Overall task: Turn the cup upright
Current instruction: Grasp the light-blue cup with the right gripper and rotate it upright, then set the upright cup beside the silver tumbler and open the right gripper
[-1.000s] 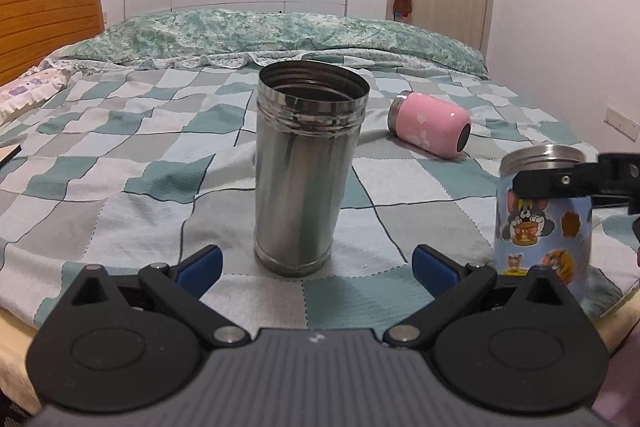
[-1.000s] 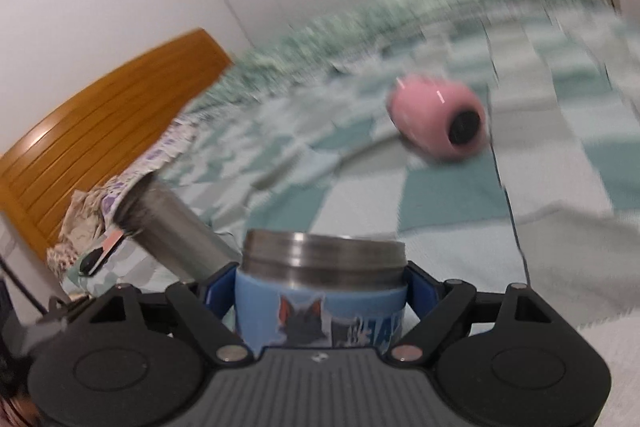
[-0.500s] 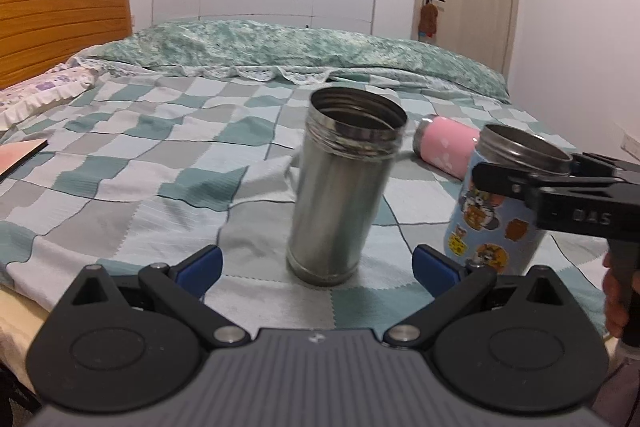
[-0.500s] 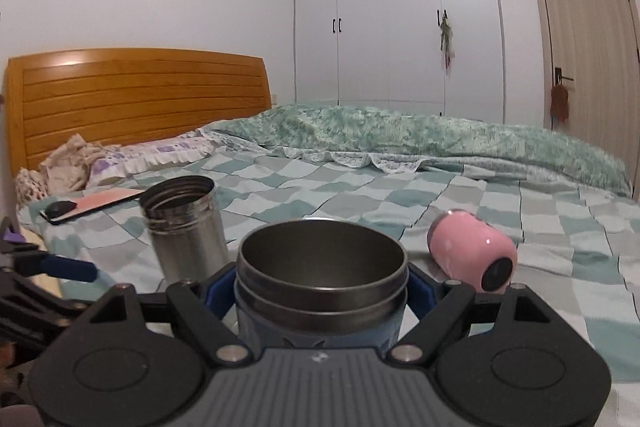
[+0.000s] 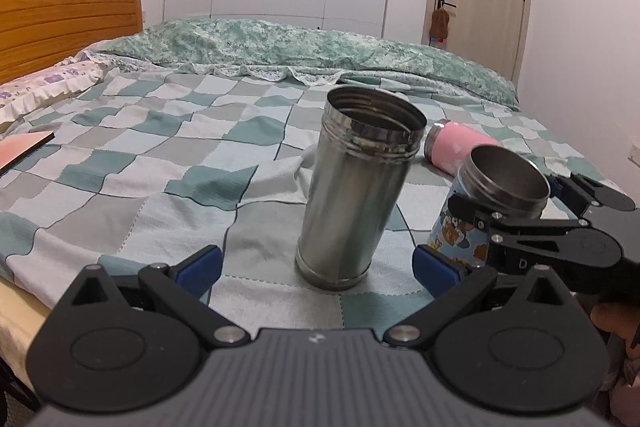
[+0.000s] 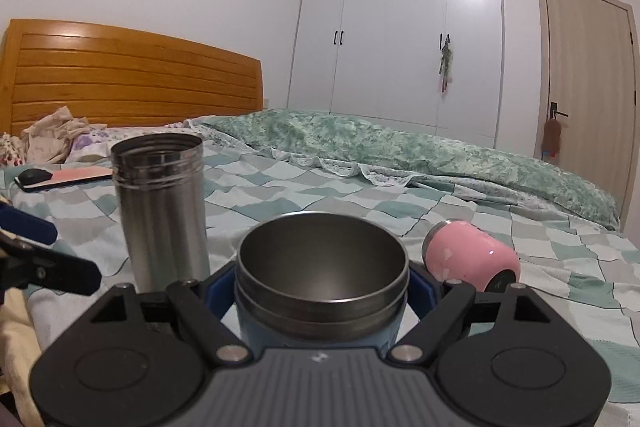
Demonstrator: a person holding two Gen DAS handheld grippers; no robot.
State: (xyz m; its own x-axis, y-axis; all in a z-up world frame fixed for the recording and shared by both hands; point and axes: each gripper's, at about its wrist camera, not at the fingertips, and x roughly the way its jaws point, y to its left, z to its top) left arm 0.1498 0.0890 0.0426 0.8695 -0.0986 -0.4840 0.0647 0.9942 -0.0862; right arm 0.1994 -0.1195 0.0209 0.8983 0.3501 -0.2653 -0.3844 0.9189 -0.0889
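Note:
A blue cartoon cup [image 5: 468,231] with a steel rim stands nearly upright on the bed, mouth up, leaning slightly. My right gripper [image 6: 322,291] is shut on the blue cup [image 6: 320,283] just below its rim; it also shows in the left wrist view [image 5: 516,203]. A tall steel cup [image 5: 352,187] stands upright, mouth open, in front of my left gripper [image 5: 316,269], which is open and empty just short of it. The steel cup stands at the left in the right wrist view [image 6: 160,207]. A pink cup [image 5: 456,147] lies on its side behind them.
All cups rest on a checked green bedspread [image 5: 140,163]. A wooden headboard [image 6: 132,87] and pillows are at the left. A pink book with a dark object on it [image 6: 60,178] lies near the left edge. Wardrobe and door stand behind the bed.
The right gripper has turned the blue cup from tilted away to mouth-up and brought it down beside the steel cup. The left gripper stayed open and shifted left slightly.

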